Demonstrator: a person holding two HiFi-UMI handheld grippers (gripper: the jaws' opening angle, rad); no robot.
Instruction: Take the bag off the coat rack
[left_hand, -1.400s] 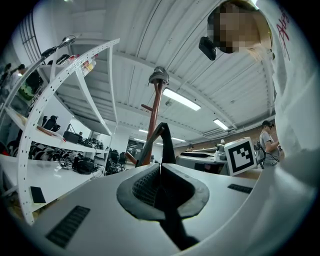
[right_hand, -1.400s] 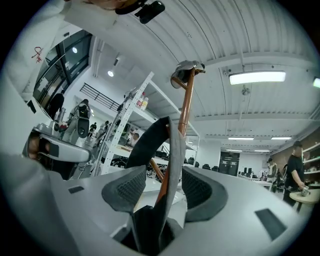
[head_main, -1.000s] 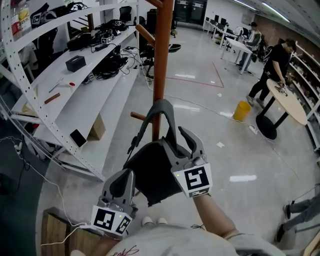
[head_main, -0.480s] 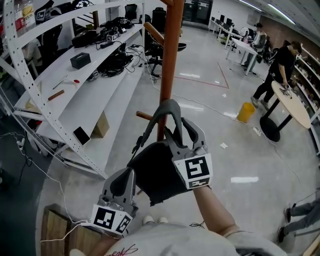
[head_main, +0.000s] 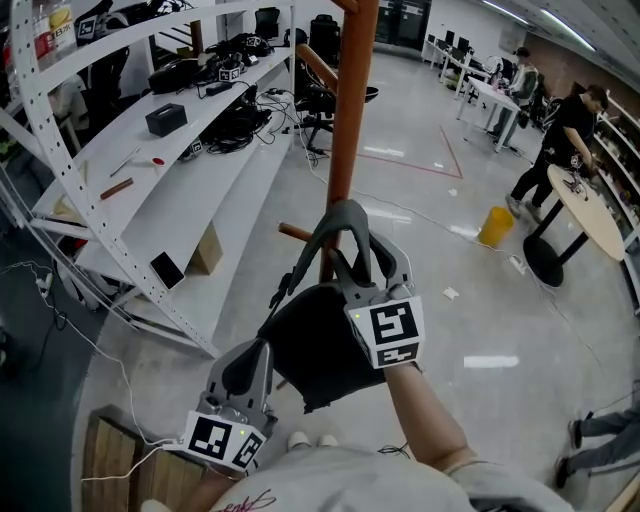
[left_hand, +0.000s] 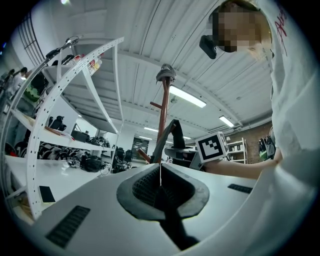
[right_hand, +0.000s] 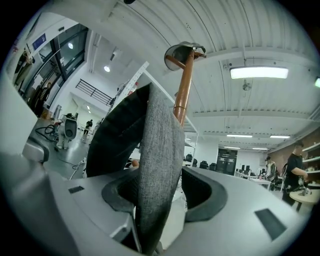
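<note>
Since the strap (right_hand: 157, 165) is the only part of the bag (head_main: 315, 345) I can pinch cleanly, my right gripper (head_main: 368, 270) is clenched on it. Grey webbing runs straight up between the jaws. One pad is pressed against it; the other has a sliver of gap at most. The grip sits on one leg of the strap just below the top of the loop, on my side of the coat rack pole (head_main: 345, 140). That leaves the loop standing free above the jaws, so I can steer it.

The bag body hangs dark and slack below that gripper, in front of the lower part of the pole and off the floor. My read: the gripper carries the weight, not the rack.

A short peg (head_main: 295, 233) sticks out of the pole's left side, about level with the lower part of the loop. The loop crosses in front of it. I can't tell from any view whether the strap is hooked over the peg or clear of it. The right gripper view puts the strap just beside the pole, with the pole cap well above.

My left gripper (head_main: 248, 362) is closed on nothing, pads meeting at a thin seam. It's held low, nearer me than the pole, just beside the bag's lower corner. Whether it touches the bag is not clear. Judgement: it's parked as a spare to steady the underside if the bag swings.

Stage: lift-off, probably near the end. The next move needs the loop drawn away from the pole toward me, with clearance to the peg tip. The main risk is the webbing snagging there and the bag swinging into the pole.
</note>
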